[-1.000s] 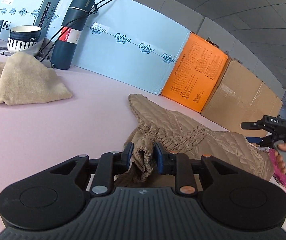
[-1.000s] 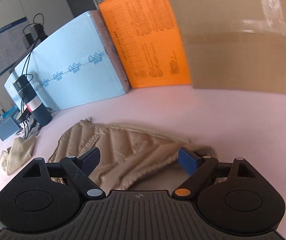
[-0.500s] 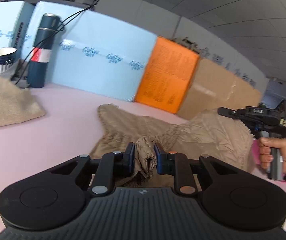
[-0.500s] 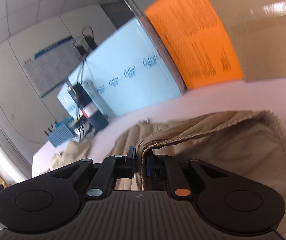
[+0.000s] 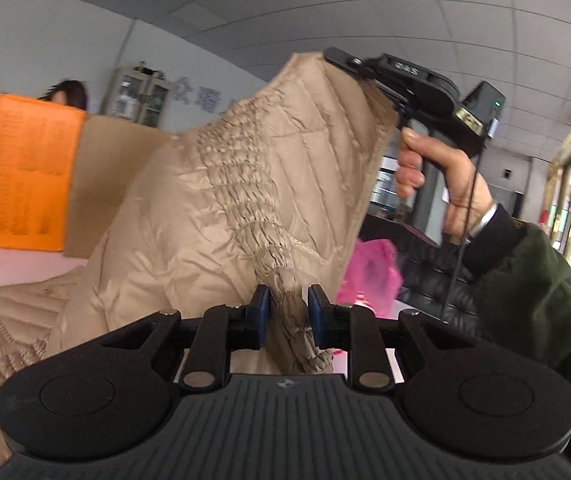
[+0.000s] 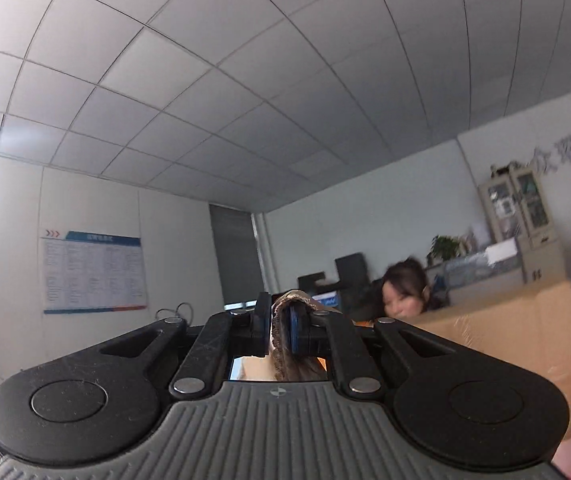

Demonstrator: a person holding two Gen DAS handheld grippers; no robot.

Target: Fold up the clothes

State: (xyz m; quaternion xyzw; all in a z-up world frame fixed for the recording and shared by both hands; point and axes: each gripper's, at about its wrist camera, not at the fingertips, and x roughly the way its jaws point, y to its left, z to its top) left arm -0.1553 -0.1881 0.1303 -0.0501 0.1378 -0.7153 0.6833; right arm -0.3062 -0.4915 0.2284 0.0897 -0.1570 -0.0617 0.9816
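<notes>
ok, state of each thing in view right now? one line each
left gripper: shut on a bunched fold of the garment
right gripper: shut on the garment's edge, raised high
beige garment: lifted, stretched between both grippers, lower end trailing at lower left
right hand: wrapped around the right gripper's handle
cardboard box: standing, closed
orange box: standing upright

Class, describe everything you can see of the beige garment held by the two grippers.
The beige garment looks like thin quilted fabric with diagonal stitch lines and a gathered, ruched band running down it. It hangs lifted and partly spread; its lower left part trails down toward the pink table. The left gripper is shut on a bunched fold, and the right gripper, raised higher, pinches a trimmed edge.
</notes>
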